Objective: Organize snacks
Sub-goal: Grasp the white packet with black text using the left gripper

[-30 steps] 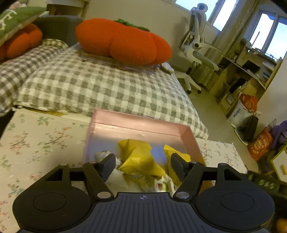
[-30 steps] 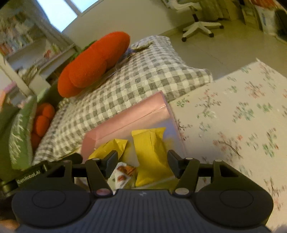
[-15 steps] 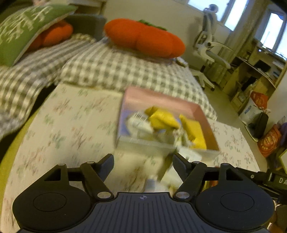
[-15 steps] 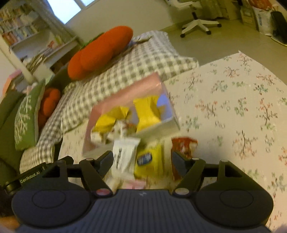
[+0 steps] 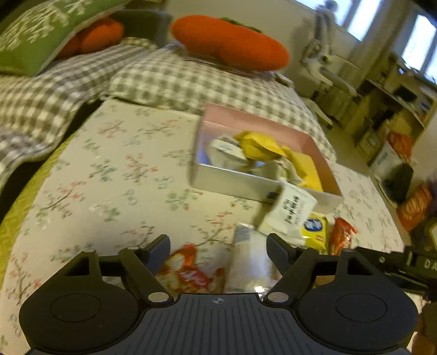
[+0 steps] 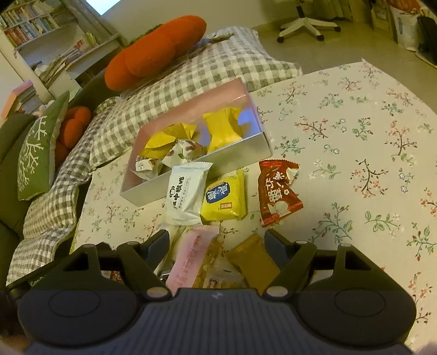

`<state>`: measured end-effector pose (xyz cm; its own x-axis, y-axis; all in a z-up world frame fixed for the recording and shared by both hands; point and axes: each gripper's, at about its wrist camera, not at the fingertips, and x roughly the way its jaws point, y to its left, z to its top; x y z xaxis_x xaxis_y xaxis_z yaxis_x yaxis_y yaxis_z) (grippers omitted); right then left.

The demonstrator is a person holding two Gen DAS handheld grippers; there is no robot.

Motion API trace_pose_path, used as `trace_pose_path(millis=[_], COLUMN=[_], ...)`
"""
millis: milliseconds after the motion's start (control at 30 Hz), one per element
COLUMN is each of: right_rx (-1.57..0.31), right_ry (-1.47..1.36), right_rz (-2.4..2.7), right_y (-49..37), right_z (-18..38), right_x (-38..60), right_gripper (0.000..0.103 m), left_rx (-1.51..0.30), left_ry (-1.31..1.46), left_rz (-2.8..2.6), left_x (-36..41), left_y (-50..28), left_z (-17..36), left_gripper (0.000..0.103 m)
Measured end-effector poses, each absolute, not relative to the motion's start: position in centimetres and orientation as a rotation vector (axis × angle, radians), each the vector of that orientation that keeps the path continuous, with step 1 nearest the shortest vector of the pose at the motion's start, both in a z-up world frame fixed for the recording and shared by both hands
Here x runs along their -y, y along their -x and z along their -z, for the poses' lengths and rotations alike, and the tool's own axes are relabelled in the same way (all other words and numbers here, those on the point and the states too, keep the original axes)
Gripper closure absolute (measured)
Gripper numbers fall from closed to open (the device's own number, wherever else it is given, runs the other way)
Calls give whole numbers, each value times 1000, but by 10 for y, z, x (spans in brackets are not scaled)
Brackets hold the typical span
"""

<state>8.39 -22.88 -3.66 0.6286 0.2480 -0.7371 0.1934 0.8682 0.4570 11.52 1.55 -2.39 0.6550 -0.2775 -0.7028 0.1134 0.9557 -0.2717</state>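
A pink box (image 6: 191, 109) with silver outer walls (image 5: 232, 185) sits on the floral tablecloth and holds several yellow and white snack packs. In front of it lie a white pack (image 6: 187, 191), a yellow pack (image 6: 225, 198) and a red pack (image 6: 278, 191). My right gripper (image 6: 217, 241) is open above a pink pack (image 6: 191, 259) and a gold pack (image 6: 252, 259). My left gripper (image 5: 218, 245) is open above a red-orange pack (image 5: 191, 273) and a silvery pack (image 5: 248, 259). Both are empty.
The floral table (image 6: 355, 136) meets a grey checked sofa (image 6: 191, 71) with orange cushions (image 6: 155, 52) and a green cushion (image 6: 35, 147). A white office chair (image 6: 306, 24) and cluttered shelves (image 5: 382, 109) stand beyond. The other gripper's body (image 5: 404, 265) shows at the left view's right edge.
Both grippers have pulled back and up from over the box. The loose packs in front of the box have come into view beneath them. Both stay open.
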Motion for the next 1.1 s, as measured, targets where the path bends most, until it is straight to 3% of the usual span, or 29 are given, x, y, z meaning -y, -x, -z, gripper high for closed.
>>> trace_pose_path(millis=[467,633,833,1100], right_rx=[-908,-890,-867,-901], right_ry=[-579,-577,-590,-542], right_rz=[124,138,60,-41], right_y=[-82,-85,-102,-147], right_z=[58,57,49,48], right_x=[261,267,259,237], right_gripper=[30,30,36,36], left_rx=[-818,-843,-813,-800], left_ry=[55,93,259,335], left_rz=[351,356,385,317], left_x=[88,78,43,0], left_y=[-176,-185,-173,-152], left_z=[57,64,44,32], left_gripper=[23,57,57,57])
